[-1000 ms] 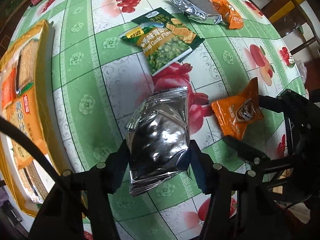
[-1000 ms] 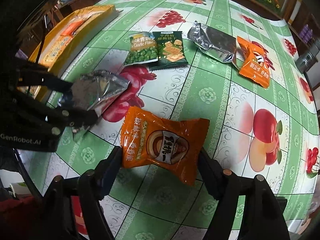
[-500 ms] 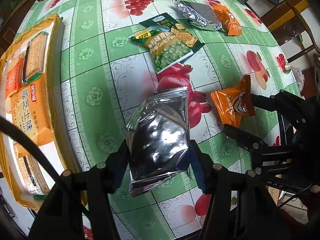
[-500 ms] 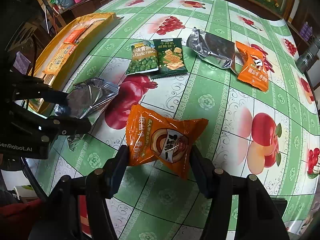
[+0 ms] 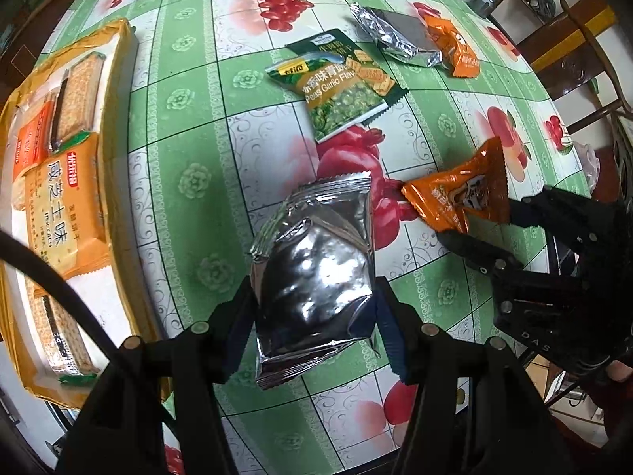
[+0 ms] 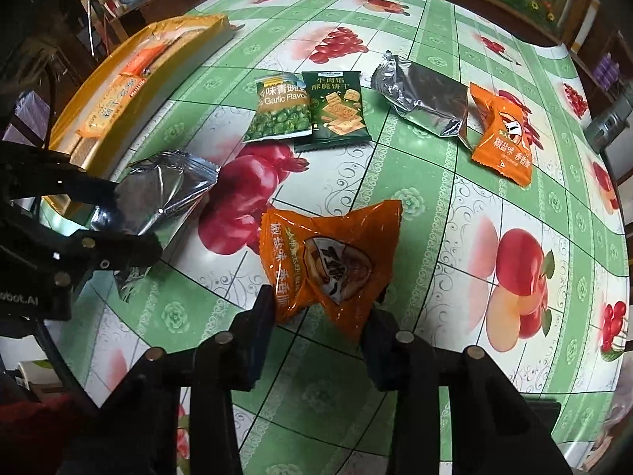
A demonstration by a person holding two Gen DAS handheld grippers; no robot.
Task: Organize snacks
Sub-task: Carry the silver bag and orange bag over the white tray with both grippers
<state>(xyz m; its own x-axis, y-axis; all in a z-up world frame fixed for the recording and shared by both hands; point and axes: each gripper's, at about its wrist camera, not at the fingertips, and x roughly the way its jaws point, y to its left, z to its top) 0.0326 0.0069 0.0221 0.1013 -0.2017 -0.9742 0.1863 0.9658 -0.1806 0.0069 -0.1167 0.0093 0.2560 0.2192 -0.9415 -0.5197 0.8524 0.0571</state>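
My left gripper (image 5: pixel 314 328) is shut on a silver foil snack packet (image 5: pixel 316 269) and holds it above the table; the packet also shows in the right wrist view (image 6: pixel 166 194). My right gripper (image 6: pixel 320 316) is shut on an orange snack packet (image 6: pixel 328 257), crumpled between the jaws and lifted off the table; it shows in the left wrist view (image 5: pixel 463 198) too. A green pea packet (image 6: pixel 281 111), a dark green cracker packet (image 6: pixel 336 111), a second silver packet (image 6: pixel 427 99) and a second orange packet (image 6: pixel 502 134) lie further back.
A long yellow box of cracker packs (image 5: pixel 55 166) lies along the table's left edge. The table has a green fruit-print cloth (image 6: pixel 435 206). Wooden chairs (image 5: pixel 585 31) stand beyond the far right edge.
Both grippers have risen with their packets. The right gripper has closed tighter, crumpling the orange packet and lifting it off the table.
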